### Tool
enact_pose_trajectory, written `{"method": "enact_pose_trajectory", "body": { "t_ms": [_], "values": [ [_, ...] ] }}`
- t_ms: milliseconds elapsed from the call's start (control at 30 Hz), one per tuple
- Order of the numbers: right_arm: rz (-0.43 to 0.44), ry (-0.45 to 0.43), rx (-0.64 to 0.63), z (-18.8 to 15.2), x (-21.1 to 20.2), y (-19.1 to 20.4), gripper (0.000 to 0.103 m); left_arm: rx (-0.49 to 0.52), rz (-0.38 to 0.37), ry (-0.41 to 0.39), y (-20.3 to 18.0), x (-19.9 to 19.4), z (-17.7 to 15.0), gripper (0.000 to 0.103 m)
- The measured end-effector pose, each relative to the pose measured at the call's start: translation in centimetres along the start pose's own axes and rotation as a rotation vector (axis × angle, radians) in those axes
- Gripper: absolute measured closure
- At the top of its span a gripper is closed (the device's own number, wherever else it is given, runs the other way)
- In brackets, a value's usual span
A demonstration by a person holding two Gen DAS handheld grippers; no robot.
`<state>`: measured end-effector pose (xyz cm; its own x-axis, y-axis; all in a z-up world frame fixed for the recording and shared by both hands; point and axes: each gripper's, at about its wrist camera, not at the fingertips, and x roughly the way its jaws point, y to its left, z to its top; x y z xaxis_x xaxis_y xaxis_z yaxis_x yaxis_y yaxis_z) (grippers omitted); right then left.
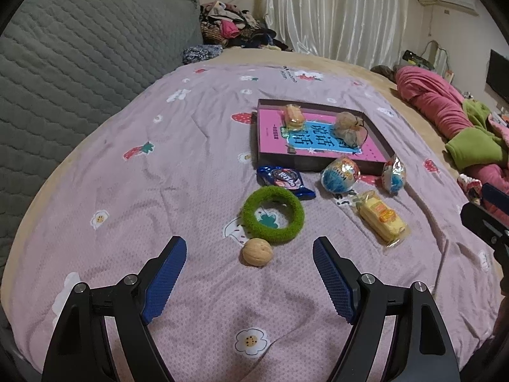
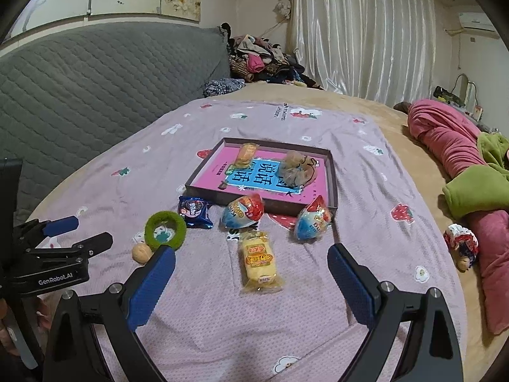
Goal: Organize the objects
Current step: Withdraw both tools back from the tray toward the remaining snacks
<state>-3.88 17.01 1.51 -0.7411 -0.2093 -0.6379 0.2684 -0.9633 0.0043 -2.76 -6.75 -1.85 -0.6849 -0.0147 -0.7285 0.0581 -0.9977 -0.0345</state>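
Observation:
A shallow box tray (image 1: pixel 321 161) (image 2: pixel 203 191) with a pink book in it lies on the bed and holds a small wrapped cake (image 1: pixel 294 116) (image 2: pixel 245 155) and a brown net pouch (image 1: pixel 350 128) (image 2: pixel 297 168). In front lie a blue cookie pack (image 1: pixel 283 180) (image 2: pixel 194 211), a green fuzzy ring (image 1: pixel 272 218) (image 2: pixel 165 229), a walnut (image 1: pixel 257 252) (image 2: pixel 141 253), two blue-and-red snack bags (image 1: pixel 340 174) (image 1: pixel 393 173) (image 2: pixel 243 215) (image 2: pixel 313 221) and a yellow wrapped cake (image 1: pixel 381 218) (image 2: pixel 259 261). My left gripper (image 1: pixel 249 251) is open, with the walnut between its fingertips. My right gripper (image 2: pixel 251 259) is open over the yellow cake.
A pink flowered quilt (image 1: pixel 159 159) covers the bed. A grey quilted headboard (image 1: pixel 63 63) is on the left. Rolled pink and green blankets (image 2: pixel 461 165) lie along the right side. A clothes pile (image 2: pixel 264 60) sits at the back. A small red-white bag (image 2: pixel 461 243) lies near the blankets.

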Motion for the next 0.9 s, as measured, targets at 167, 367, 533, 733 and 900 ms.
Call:
{"method": "enact_pose_trajectory", "body": {
  "t_ms": [167, 367, 533, 733, 900],
  "values": [
    [0.006, 0.015, 0.0, -0.6, 0.8, 0.3, 0.006, 0.004, 0.005, 0.014, 0.1, 1.1, -0.6, 0.02],
    [0.003, 0.017, -0.007, -1.6, 2.0, 0.5, 0.006, 0.003, 0.003, 0.036, 0.1, 2.7, -1.5, 0.02],
    [0.005, 0.039, -0.01, -2.3, 3.4, 0.3, 0.006, 0.005, -0.008, 0.053, -0.1, 4.0, -2.0, 0.02],
    [0.004, 0.063, -0.007, -3.4, 5.3, -0.3, 0.006, 0.003, -0.023, 0.065, -0.2, 5.3, -2.6, 0.02],
    [-0.005, 0.105, -0.002, -4.0, 7.5, -0.8, 0.006, 0.003, -0.026, 0.081, -0.3, 6.6, -2.9, 0.02]
  ]
}}
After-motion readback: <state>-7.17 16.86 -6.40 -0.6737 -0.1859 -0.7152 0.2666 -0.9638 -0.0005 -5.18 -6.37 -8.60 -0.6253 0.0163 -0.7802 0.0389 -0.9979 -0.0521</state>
